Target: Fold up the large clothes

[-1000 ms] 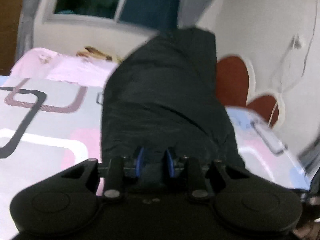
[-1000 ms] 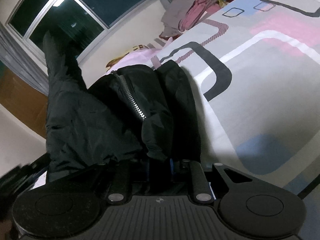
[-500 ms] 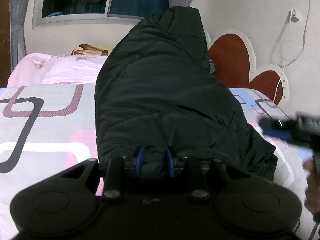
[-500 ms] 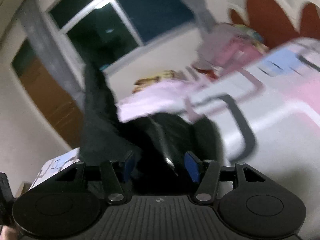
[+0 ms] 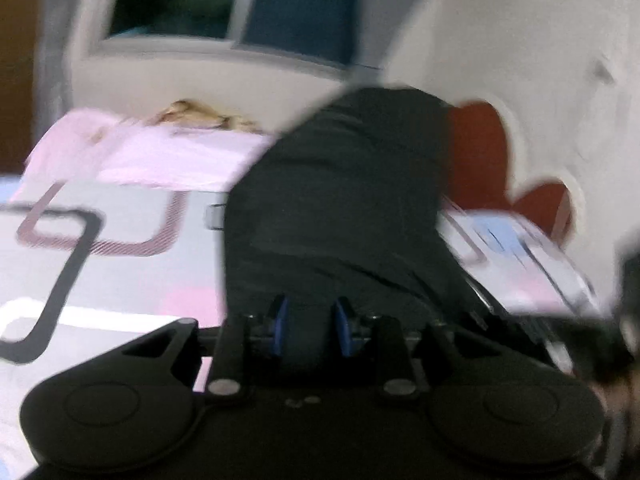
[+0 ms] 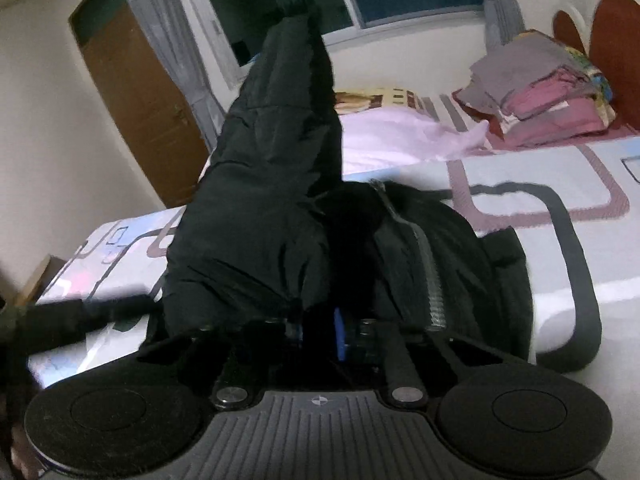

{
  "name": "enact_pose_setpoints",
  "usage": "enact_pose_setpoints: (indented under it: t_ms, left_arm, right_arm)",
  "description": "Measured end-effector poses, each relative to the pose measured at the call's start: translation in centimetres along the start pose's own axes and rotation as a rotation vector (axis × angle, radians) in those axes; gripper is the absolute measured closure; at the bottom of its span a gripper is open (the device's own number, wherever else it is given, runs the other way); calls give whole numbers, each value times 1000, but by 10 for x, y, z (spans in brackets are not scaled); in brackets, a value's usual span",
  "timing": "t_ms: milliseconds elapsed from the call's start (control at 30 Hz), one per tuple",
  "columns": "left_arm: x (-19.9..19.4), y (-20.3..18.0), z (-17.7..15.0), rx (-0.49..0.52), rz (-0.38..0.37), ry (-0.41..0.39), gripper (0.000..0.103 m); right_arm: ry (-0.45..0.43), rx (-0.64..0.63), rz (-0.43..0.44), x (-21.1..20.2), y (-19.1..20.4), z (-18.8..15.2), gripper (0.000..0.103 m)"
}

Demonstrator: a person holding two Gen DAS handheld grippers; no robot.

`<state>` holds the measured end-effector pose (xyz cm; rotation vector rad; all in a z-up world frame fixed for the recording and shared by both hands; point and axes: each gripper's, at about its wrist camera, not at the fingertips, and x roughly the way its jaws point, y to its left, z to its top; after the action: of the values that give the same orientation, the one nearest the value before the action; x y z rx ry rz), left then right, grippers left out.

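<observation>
Right gripper (image 6: pixel 320 334) has rolled level, its jaws just closing on the black jacket (image 6: pixel 272 184). Left gripper (image 5: pixel 310 330) stays clamped on its fabric above the patterned bedsheet (image 5: pixel 120 272).

The right gripper (image 6: pixel 320 334), jaws apart half a second ago, closes again on the black jacket (image 6: pixel 272 200) and rolls upright, the bed levelling
</observation>
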<state>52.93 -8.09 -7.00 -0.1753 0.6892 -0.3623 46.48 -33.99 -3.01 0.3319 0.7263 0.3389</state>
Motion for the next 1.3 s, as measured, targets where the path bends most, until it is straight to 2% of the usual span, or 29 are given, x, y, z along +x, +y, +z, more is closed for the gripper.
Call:
enact_pose_setpoints:
  t_ms: [100,233,333,400,467,500,533,600,667,767,867,933,967,1067,1133,1233,1300]
  left_arm:
    - [29,17,11,-101,-56,55,81]
    - [32,-29,10,108,-54,73,82]
    - [55,-54,0,167,-45,132,83]
    - [68,-61,-2,182,-24,165,83]
    - [70,-58,3,176,-17,179,83]
    - [70,-59,3,199,-8,181,82]
    - [70,-62,4,215,2,183,82]
    - [68,-66,3,217,16,183,83]
    - [68,-68,1,217,23,180,83]
    - [67,-70,2,207,23,185,83]
    - [61,-68,13,184,6,166,88]
    - [50,-55,30,107,22,74,87]
    - [50,-47,38,79,45,55,90]
    - [66,-34,53,92,74,98,88]
    - [77,-29,56,88,77,125,88]
    - [97,-29,52,70,45,159,90]
    - [113,-41,45,110,55,184,90]
  right_arm:
    - [-10,30,-29,-7,-9,-11,92]
    - [-17,125,-55,-13,-34,-40,92]
    - [-21,188,-60,-12,-50,-61,92]
    - [-6,222,-42,-14,-60,-56,92]
    - [-29,260,-49,-24,-67,-45,91]
    - [-60,249,-58,-33,-67,-37,80]
    - [-85,240,-62,-40,-66,-30,59]
    - [-124,214,-68,-49,-59,-12,56]
    - [-133,171,-58,-46,-49,11,56]
    - [-69,143,-72,-17,-40,44,56]
    - [-27,138,-85,12,-38,58,56]
    - [-2,98,-95,26,-34,57,57]
    - [9,94,-86,31,-34,53,62]
    - [12,74,-115,40,-37,43,72]
    - [-1,106,-125,41,-46,34,81]
    - [2,165,-149,44,-60,14,83]
    - [3,208,-142,44,-75,2,86]
